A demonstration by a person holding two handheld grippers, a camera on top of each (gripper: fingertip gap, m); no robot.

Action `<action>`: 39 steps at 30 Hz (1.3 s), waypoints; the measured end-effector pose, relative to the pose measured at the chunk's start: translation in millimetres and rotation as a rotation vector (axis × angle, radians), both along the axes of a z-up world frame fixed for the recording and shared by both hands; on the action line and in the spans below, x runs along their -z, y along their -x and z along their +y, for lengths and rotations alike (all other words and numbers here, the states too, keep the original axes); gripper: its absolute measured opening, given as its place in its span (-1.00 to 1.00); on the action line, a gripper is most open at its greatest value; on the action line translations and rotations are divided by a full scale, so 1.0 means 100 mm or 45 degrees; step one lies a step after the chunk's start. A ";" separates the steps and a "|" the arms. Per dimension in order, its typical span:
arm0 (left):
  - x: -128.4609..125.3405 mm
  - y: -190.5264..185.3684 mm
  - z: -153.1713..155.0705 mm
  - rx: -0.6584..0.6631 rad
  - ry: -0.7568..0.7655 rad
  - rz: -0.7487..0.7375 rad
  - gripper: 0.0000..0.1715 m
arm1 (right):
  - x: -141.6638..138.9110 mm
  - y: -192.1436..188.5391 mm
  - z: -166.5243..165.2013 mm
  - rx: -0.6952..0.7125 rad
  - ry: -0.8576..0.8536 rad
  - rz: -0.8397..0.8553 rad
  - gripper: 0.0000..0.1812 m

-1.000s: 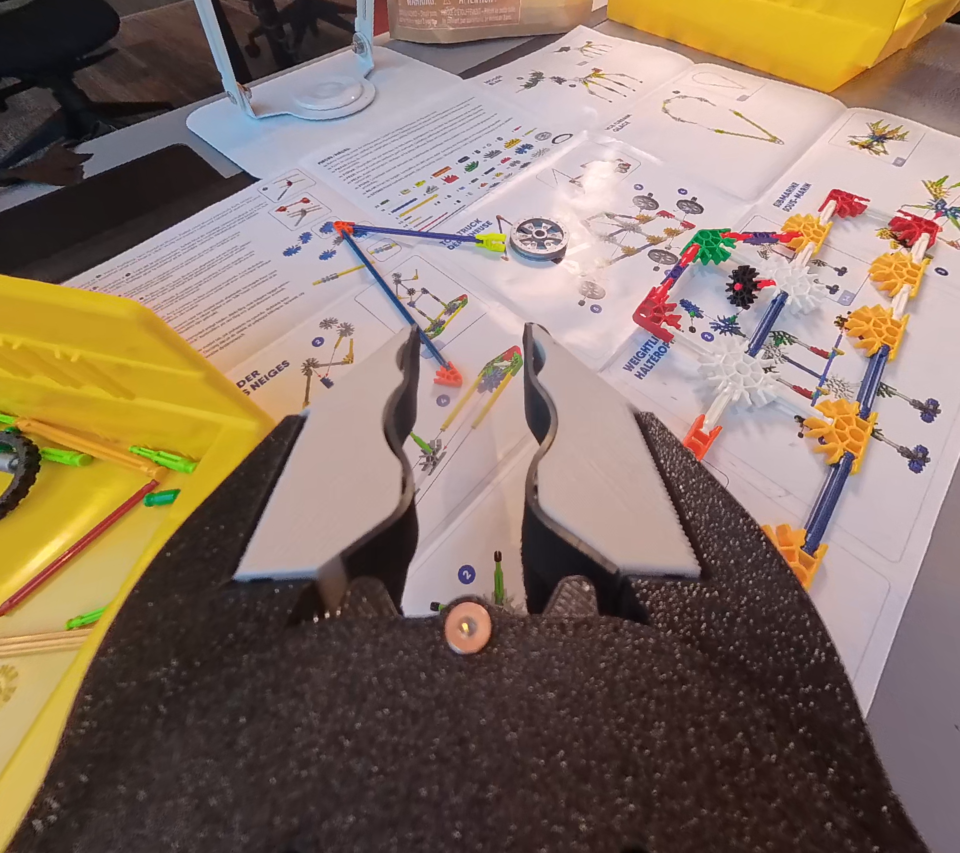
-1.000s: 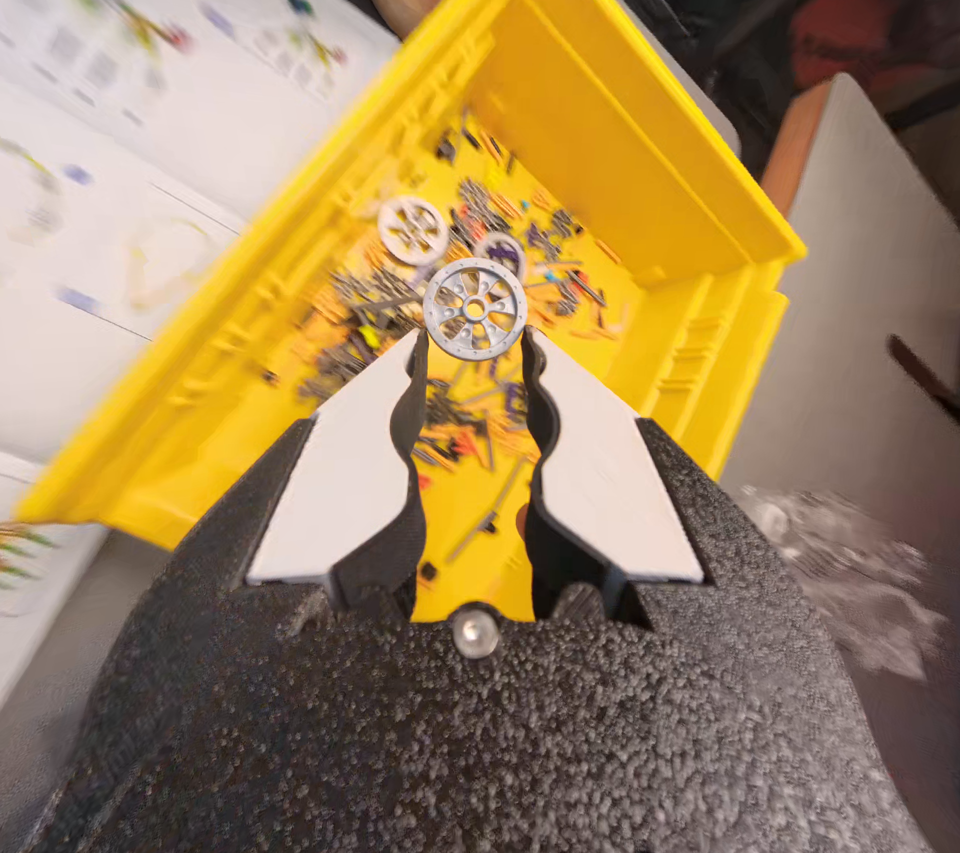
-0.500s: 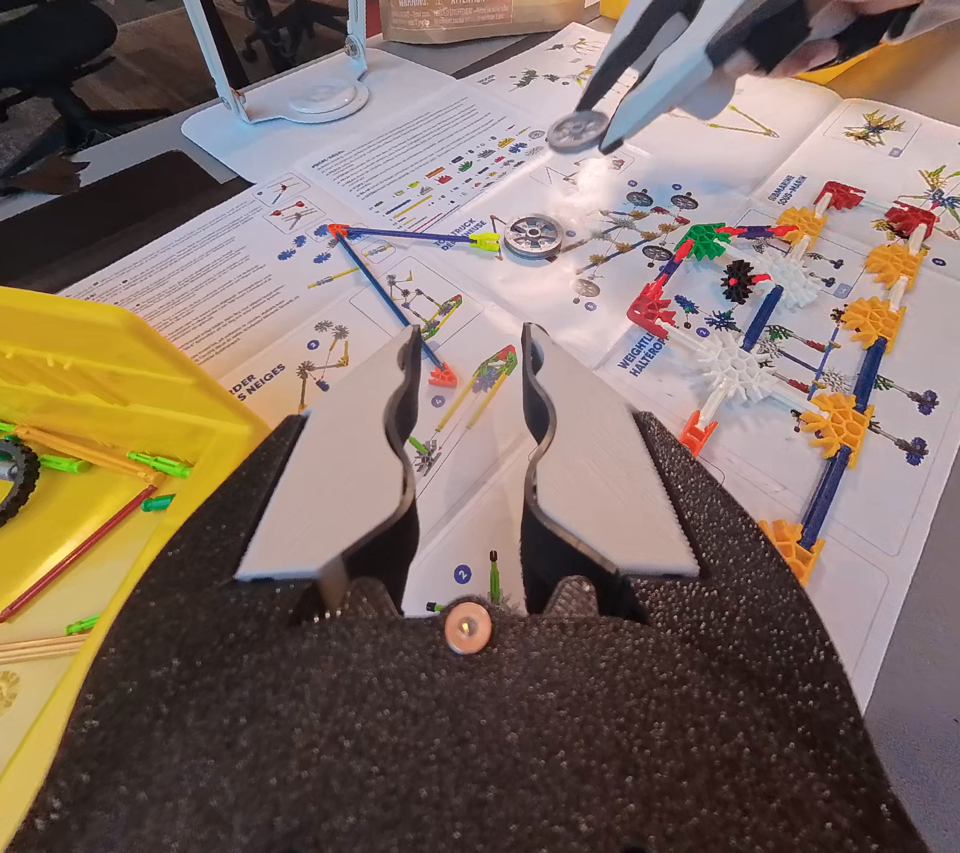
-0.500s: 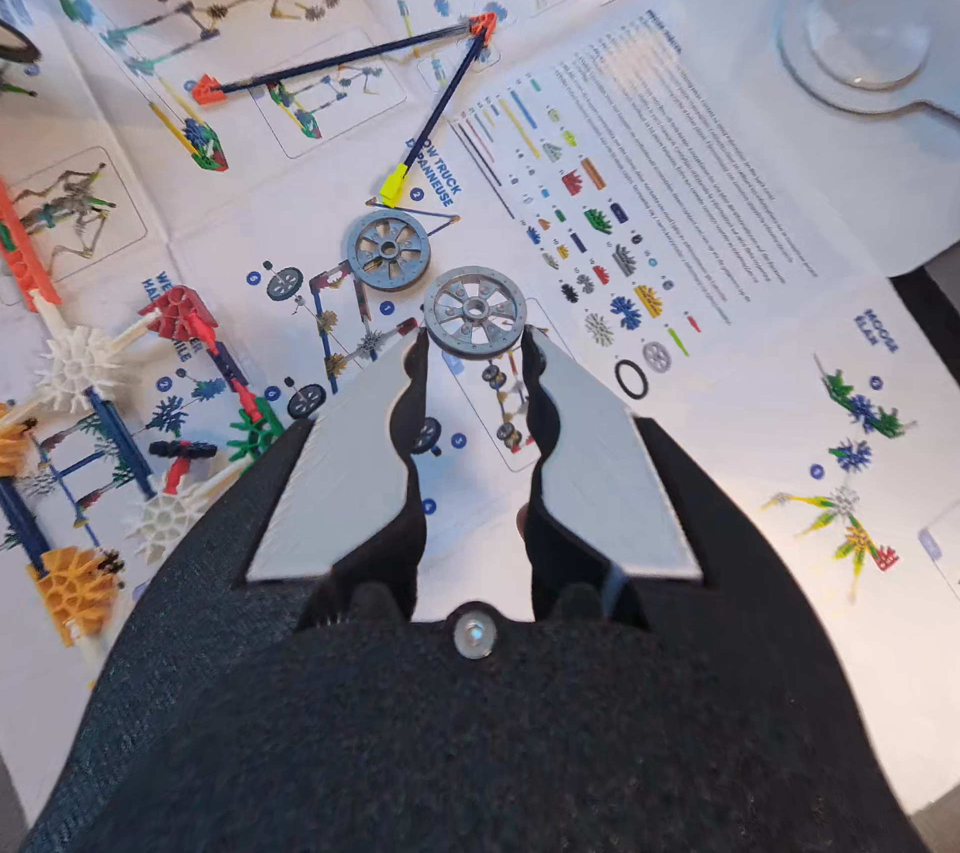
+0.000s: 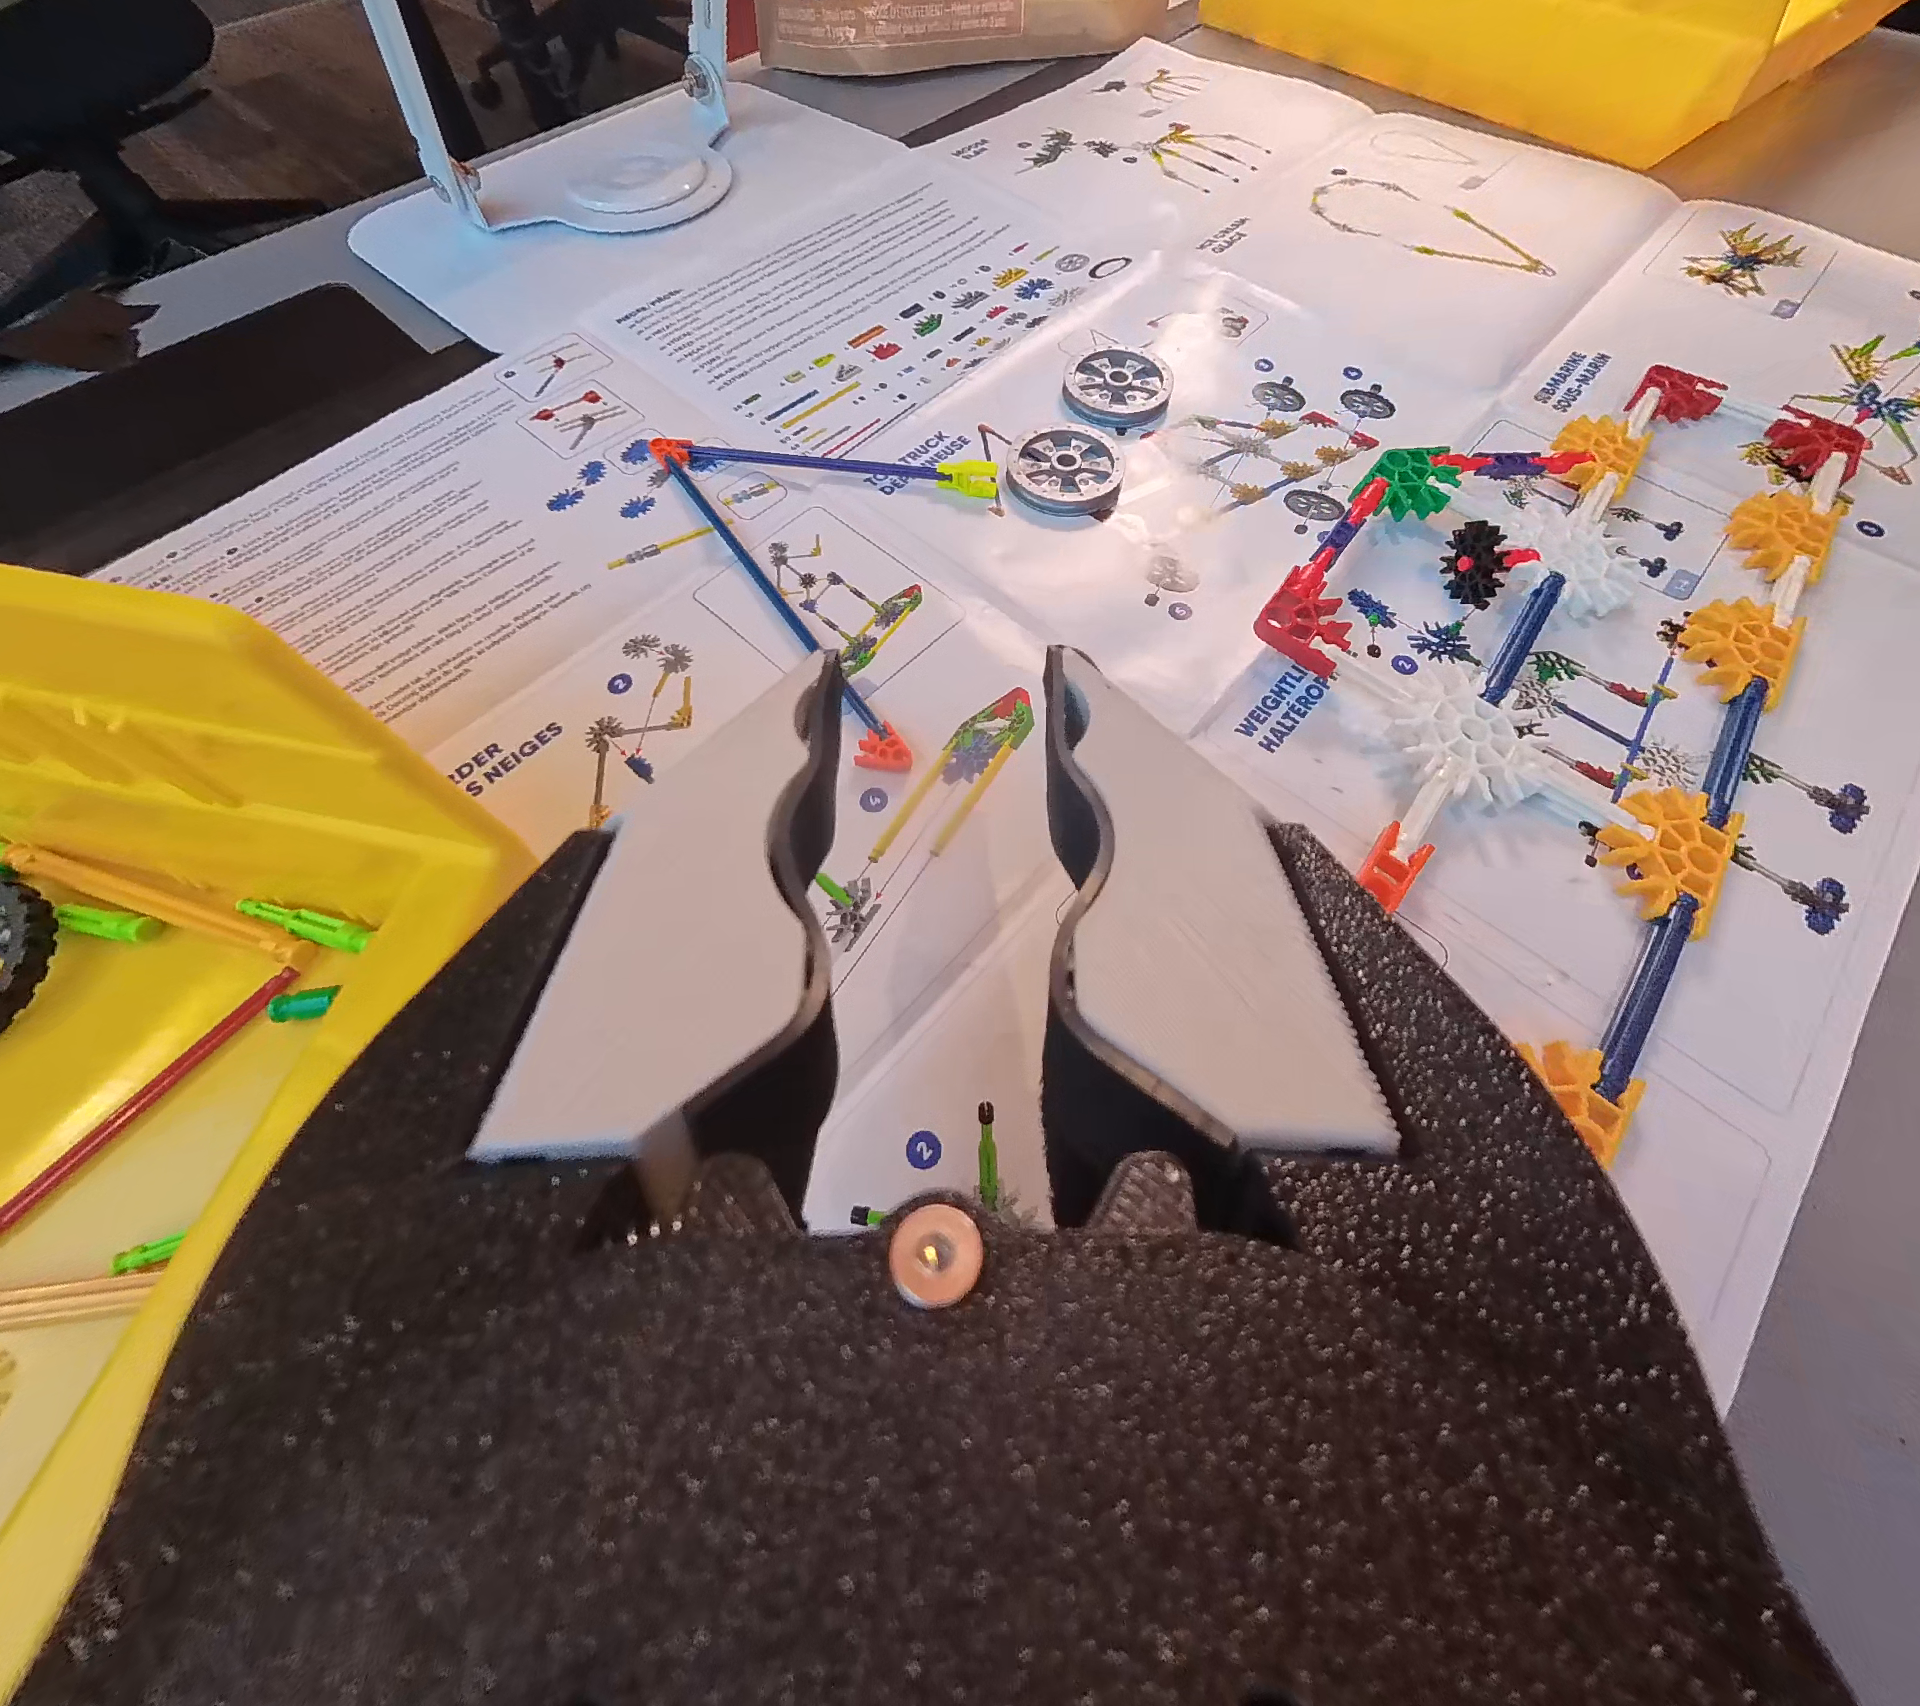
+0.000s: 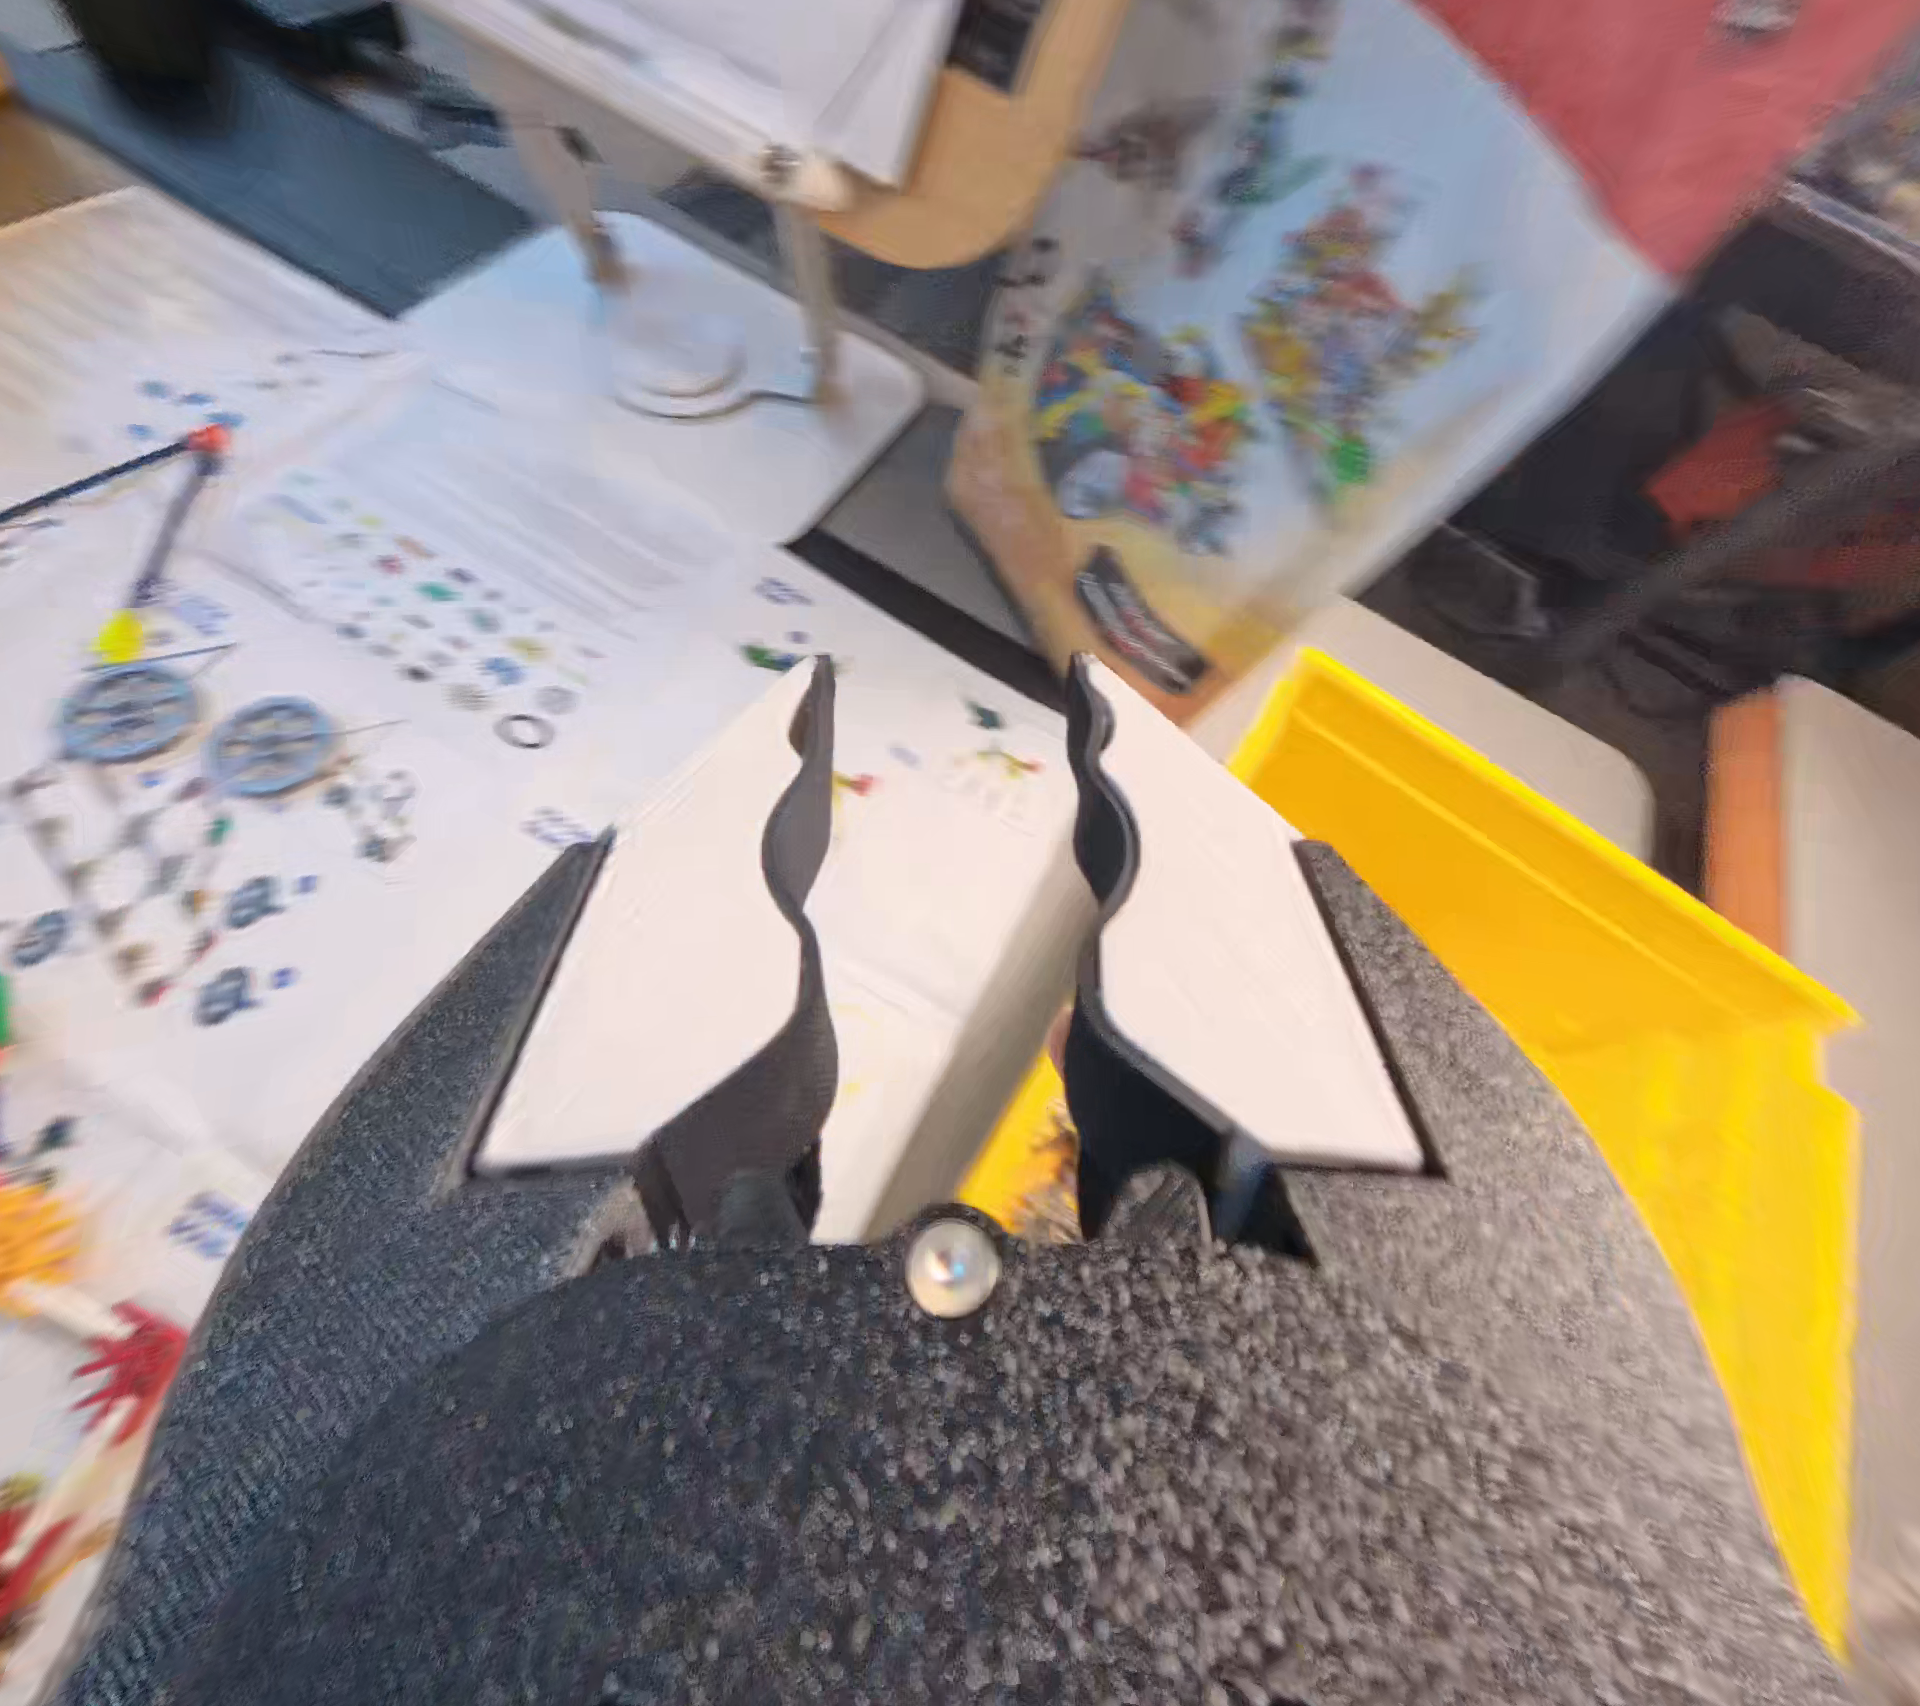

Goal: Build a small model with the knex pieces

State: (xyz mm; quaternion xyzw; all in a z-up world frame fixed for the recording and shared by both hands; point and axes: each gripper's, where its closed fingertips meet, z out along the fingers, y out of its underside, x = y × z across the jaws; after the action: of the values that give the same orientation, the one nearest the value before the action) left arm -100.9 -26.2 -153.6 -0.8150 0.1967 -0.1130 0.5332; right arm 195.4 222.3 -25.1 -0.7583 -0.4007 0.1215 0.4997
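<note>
Wheels: two grey spoked wheels (image 5: 1067,467) (image 5: 1117,387) lie side by side on the instruction sheet (image 5: 727,306), mid-surface. Left tongs (image 5: 938,680) and right tongs (image 6: 948,680) both hang released, empty.

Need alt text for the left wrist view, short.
The open, empty left gripper hovers over an instruction sheet on a table. Two grey wheels lie beside a blue rod, a rod-and-connector frame at right, a yellow bin at left.
</note>
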 end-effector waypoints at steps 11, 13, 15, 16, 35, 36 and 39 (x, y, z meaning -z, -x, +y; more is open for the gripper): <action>0.11 0.01 0.05 -0.030 0.076 0.047 -0.58 | 1.36 -1.64 0.91 0.372 0.524 -0.209 -0.45; 0.14 0.01 0.05 -0.029 0.092 0.061 -0.58 | 1.54 -1.59 0.94 0.320 0.571 -0.203 -0.43; 0.16 0.01 0.06 -0.037 0.103 0.075 -0.58 | 1.63 -1.54 0.98 0.273 0.575 -0.197 -0.44; 0.17 0.02 0.07 -0.046 0.106 0.084 -0.58 | 1.66 -1.51 0.99 0.245 0.581 -0.190 -0.44; 0.24 0.02 0.09 -0.079 0.121 0.165 -0.59 | 1.13 -1.71 0.76 -0.123 -0.411 -1.053 -0.59; 0.23 0.02 0.08 -0.076 0.114 0.159 -0.59 | 1.14 -1.75 0.75 -0.106 -0.367 -1.042 -0.59; 0.19 0.01 0.07 -0.062 0.095 0.134 -0.60 | 1.13 -1.85 0.71 -0.057 -0.218 -0.958 -0.59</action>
State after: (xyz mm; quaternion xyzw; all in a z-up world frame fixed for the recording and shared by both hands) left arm -101.9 -19.1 -172.9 -0.8436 0.2004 -0.0642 0.4940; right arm 380.6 293.3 -138.1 -0.6964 -0.5813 -0.1882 0.3764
